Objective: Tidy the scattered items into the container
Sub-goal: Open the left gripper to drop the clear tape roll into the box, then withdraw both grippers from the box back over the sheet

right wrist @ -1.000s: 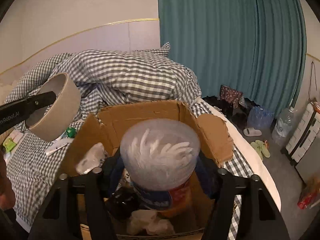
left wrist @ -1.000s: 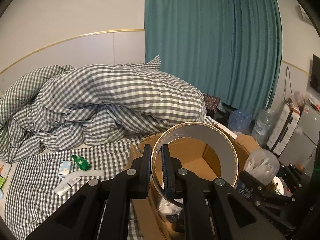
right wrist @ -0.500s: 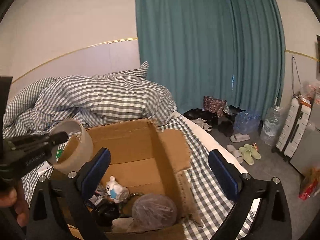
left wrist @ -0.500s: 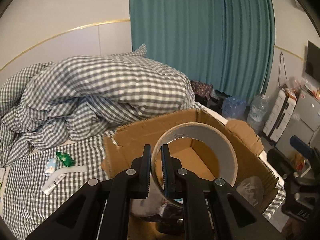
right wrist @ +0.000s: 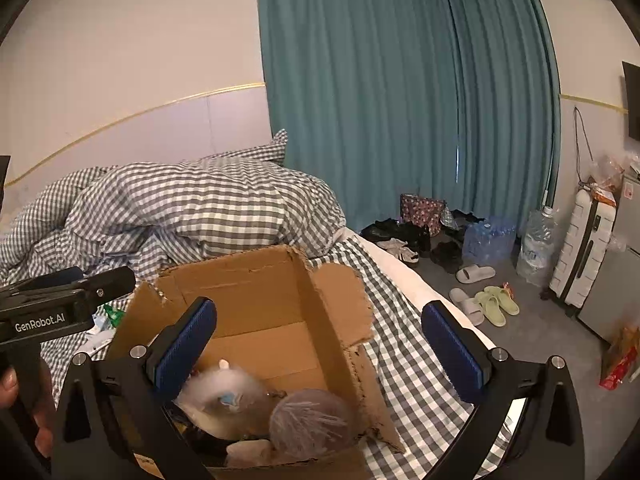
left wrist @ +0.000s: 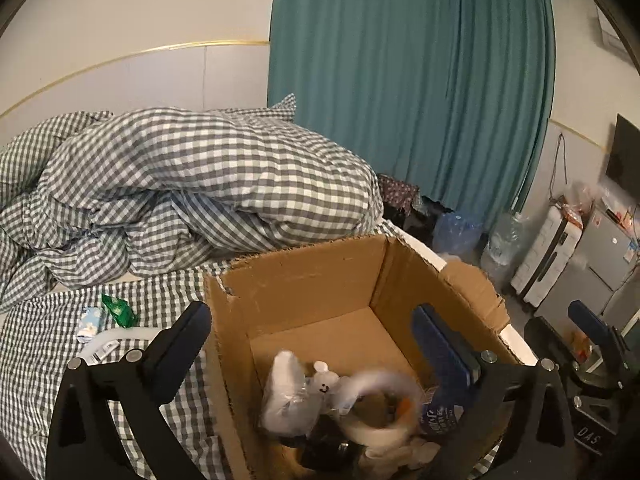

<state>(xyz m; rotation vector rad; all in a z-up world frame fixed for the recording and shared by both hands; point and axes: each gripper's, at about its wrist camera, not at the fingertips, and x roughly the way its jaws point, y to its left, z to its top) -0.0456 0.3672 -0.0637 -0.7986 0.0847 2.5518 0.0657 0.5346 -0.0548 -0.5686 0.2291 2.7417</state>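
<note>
An open cardboard box [left wrist: 304, 276] stands on the checked bed. My left gripper [left wrist: 310, 316] hangs over it, its jaws opening wide with nothing between them. Below it a roll of tape [left wrist: 380, 428], blurred, lies among a white plush toy [left wrist: 324, 376] and bagged items. My right gripper [right wrist: 320, 310] is above the box's [right wrist: 248, 280] near side, its jaws opening too and holding nothing; a round jar of cotton swabs [right wrist: 312, 424] rests inside below it. A green packet [left wrist: 118, 310], a small carton [left wrist: 90, 320] and a white tube [left wrist: 116, 340] lie on the sheet left of the box.
A bunched checked duvet [left wrist: 200, 184] fills the bed behind the box. A teal curtain [right wrist: 400, 120] hangs at the back. Slippers [right wrist: 480, 300], water bottles [right wrist: 488, 236] and a white suitcase [right wrist: 580, 248] stand on the floor to the right. A person's hand [right wrist: 8, 384] grips the left tool.
The left jaws, shut on the tape roll's wall, have sprung apart and the roll has dropped into the box. The right jaws opened off the cotton swab jar, which now sits in the box.
</note>
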